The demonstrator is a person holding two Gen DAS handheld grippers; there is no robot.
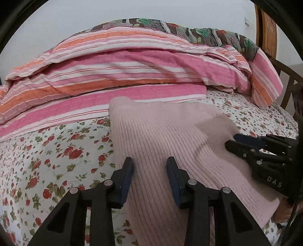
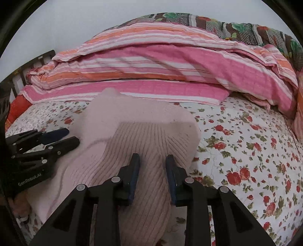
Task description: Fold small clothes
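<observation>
The left hand-held gripper [image 1: 149, 162] hovers over the near left part of a pale pink ribbed knit garment [image 1: 161, 132], its dark blue-padded fingers [image 1: 126, 179] standing apart with ribbed cloth showing in the gap; the pads do not visibly press on the fabric, so it reads as open. The right hand-held gripper [image 2: 152, 160] sits over the garment's near right part, where a raised fold of the knit bulges up between its two fingers [image 2: 135, 174]. Whether the pads actually pinch that fold cannot be told from either view. In the left wrist view this same gripper lies low at the right edge, its tips resting against the garment.

The garment lies spread on a bed covered by a white sheet printed with red roses and green leaves [image 2: 246, 151]. Its far end reaches a folded quilt with pink, orange and white stripes [image 1: 123, 75], heaped across the far side of the bed. Behind that lies a dark patchwork cloth with green leaves [image 1: 189, 30], before a plain pale wall [image 1: 75, 17].
</observation>
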